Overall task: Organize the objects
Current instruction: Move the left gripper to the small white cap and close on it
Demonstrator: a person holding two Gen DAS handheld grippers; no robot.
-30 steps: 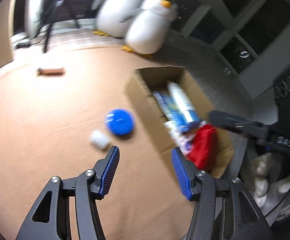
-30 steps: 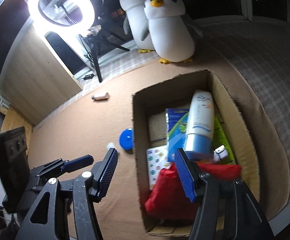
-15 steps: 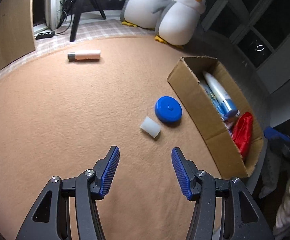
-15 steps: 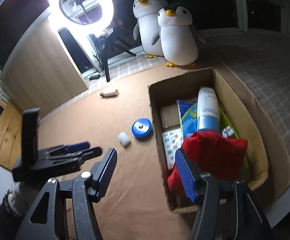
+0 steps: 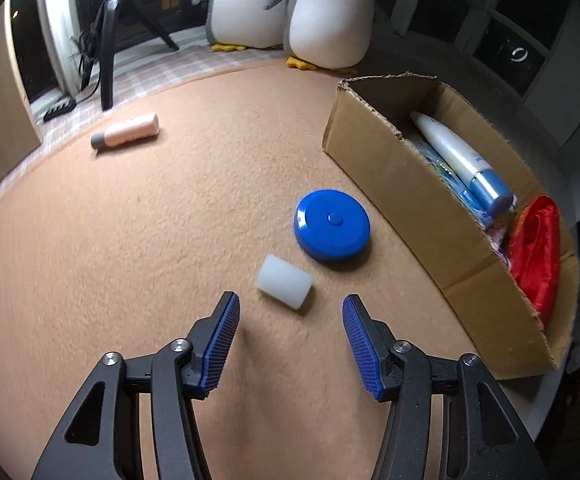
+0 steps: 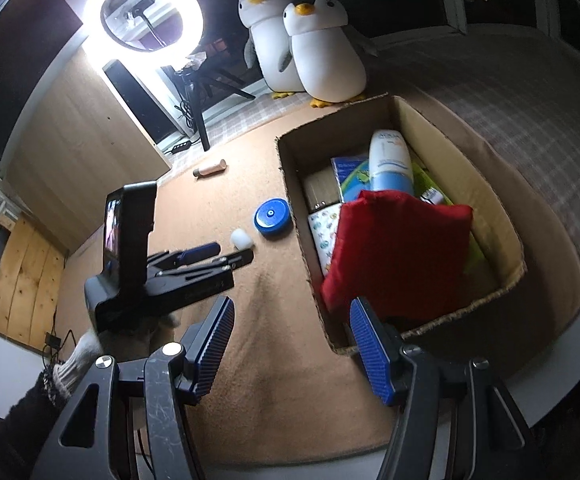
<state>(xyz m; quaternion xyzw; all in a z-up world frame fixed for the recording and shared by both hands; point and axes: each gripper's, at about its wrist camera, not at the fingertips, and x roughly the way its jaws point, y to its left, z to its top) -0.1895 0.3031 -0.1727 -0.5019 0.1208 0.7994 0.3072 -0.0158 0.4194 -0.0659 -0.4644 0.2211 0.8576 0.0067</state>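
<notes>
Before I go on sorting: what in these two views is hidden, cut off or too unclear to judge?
- Box bottom: in the right wrist view the red pouch covers the near part of the cardboard box.
- Packs under the white tube: in the left wrist view the box wall hides them.
- Penguin toys: heads cut off by the top edge, left wrist view.
- Tube label: too small to read fully.
</notes>
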